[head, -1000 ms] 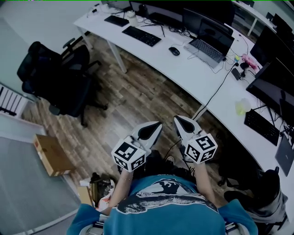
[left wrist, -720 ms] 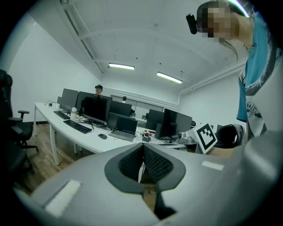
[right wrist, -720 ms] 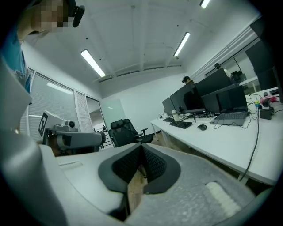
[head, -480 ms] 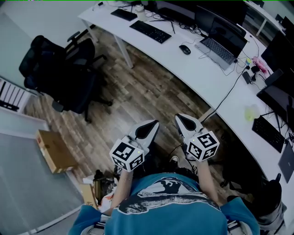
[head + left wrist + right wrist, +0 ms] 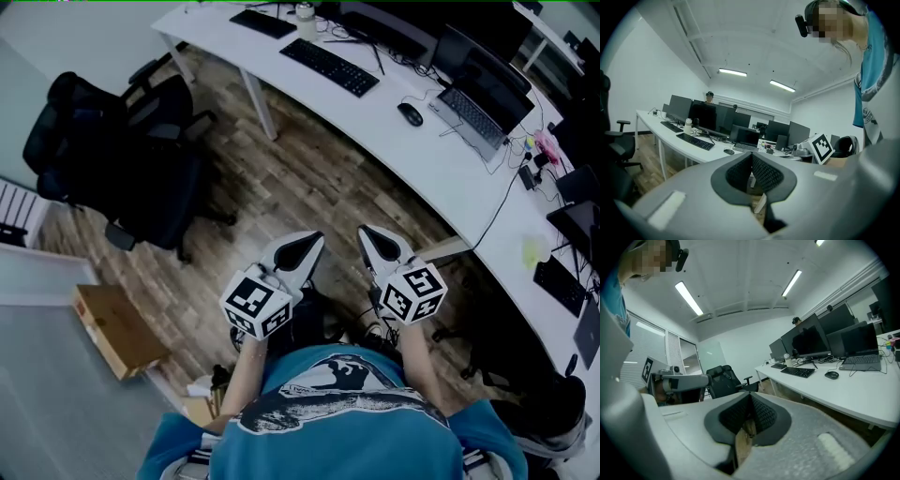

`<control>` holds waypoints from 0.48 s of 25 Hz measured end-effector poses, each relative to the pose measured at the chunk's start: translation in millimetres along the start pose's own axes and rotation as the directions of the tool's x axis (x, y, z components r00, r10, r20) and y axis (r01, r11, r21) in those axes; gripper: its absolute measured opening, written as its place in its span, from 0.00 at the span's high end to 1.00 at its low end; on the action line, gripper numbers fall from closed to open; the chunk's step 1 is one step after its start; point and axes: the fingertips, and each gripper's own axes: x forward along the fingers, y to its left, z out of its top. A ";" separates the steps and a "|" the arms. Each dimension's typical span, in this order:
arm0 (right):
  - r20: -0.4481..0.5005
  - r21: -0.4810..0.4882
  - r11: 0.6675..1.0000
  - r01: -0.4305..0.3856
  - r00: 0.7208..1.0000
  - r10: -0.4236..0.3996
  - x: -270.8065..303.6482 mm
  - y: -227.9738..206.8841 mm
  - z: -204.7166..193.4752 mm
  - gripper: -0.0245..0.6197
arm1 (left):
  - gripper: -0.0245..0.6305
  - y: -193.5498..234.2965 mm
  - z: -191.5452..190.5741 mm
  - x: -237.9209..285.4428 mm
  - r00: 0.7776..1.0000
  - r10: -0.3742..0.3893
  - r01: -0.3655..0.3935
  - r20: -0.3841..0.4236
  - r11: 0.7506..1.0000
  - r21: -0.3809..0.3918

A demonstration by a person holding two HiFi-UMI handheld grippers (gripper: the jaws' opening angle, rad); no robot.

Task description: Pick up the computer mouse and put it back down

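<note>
From above, on the head view, the left tongs [image 5: 305, 246] and right tongs [image 5: 373, 242] are held side by side in front of the person's teal shirt [image 5: 337, 412], over a wooden floor [image 5: 309, 187]. Both point toward a long white tabletop [image 5: 309, 86]. The computer mouse [image 5: 410, 114] lies on that tabletop, well apart from both tongs, between a black keyboard [image 5: 330, 66] and an open laptop [image 5: 476, 111]. A black office chair [image 5: 122, 159] stands on the floor to the left, and a cardboard box [image 5: 112, 328] lies nearer the person.

On the left gripper view, the left tongs [image 5: 751, 165] are pressed together, their dark pads meeting with nothing between them. Beyond them the computer mouse [image 5: 729, 152] sits on the tabletop [image 5: 670, 138], just right of the keyboard [image 5: 695, 141] and near the laptop [image 5: 746, 139]. The right tool's marker cube [image 5: 821, 146] shows at the right.

On the right gripper view, the right tongs [image 5: 750, 412] are likewise closed and empty; only floor shows through the slit below the pads. The computer mouse [image 5: 831, 375] rests on the tabletop [image 5: 862, 390], between the keyboard [image 5: 798, 372] and the laptop [image 5: 860, 350], and the office chair [image 5: 723, 380] stands further back.
</note>
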 end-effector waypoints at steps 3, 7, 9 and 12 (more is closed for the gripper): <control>-0.001 -0.005 1.000 0.028 1.000 -0.028 35.1 6.8 5.2 0.96 | 0.94 31.6 11.1 -7.4 0.999 -0.037 0.037 0.010 0.999 0.001; 0.002 0.000 0.998 0.066 0.998 -0.066 70.1 10.9 6.9 0.96 | 0.94 66.7 13.7 -16.4 0.997 -0.074 0.074 0.001 0.997 0.002; 0.000 0.003 0.997 0.083 0.997 -0.083 82.1 13.2 6.8 0.96 | 0.94 81.2 14.9 -20.3 0.996 -0.085 0.085 -0.006 0.996 0.003; -0.008 -0.004 0.996 0.094 0.996 -0.094 94.7 16.3 7.3 0.96 | 0.94 97.1 18.6 -23.1 0.996 -0.092 0.092 0.000 0.996 -0.001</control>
